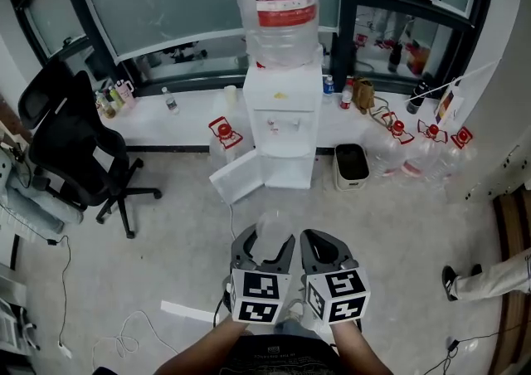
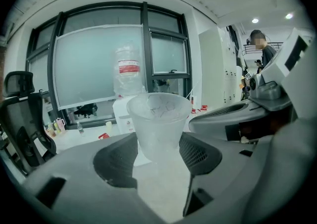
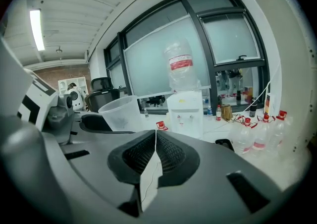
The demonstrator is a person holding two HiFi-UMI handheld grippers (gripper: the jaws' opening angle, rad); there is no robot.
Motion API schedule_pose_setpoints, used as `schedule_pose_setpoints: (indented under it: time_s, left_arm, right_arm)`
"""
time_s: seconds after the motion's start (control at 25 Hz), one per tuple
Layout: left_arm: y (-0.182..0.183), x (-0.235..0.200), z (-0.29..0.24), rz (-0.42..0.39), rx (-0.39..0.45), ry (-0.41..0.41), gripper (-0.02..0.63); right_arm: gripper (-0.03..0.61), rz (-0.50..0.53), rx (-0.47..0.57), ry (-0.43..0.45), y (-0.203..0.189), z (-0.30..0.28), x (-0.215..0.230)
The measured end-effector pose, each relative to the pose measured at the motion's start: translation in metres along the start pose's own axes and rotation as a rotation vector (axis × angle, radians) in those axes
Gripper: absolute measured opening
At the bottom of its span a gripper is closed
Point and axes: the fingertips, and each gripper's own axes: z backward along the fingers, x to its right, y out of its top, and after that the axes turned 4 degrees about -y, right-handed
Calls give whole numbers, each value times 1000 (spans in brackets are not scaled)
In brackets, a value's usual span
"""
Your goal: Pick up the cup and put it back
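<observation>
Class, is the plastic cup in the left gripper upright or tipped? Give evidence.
Upright: the plastic cup has its rim on top, held between the left gripper jaws.

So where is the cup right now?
In the head view, low centre, the cup is held upright in the left hand-held gripper, with the water dispenser ahead.

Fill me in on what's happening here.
A person holds a hand-held gripper in each hand, side by side. The left hand-held gripper grips a translucent cup between its jaws. The cup is upright and looks empty. The right hand-held gripper is shut with nothing in it. Both point toward a water dispenser ahead, whose lower door hangs open.
</observation>
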Motion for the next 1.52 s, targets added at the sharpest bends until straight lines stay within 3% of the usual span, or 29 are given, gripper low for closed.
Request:
schedule_pose_setpoints:
  time_s: [0.4,0.68,1.04,1.52]
  left_arm:
    - [7,7,-36,20,2,15,264]
    - [15,-11,-61,23,0,23,264]
    - [28,-59,-124,41,8,14,264]
    - [28,-141,-231,69,-47,-41,264]
  right_arm:
    - [21,12,7,7,10,-18,36]
    - [21,33,4,22,21,-46,43]
    - [21,53,-21,18,39,-121,63]
    - [21,30,-73,-7,64,-253,91]
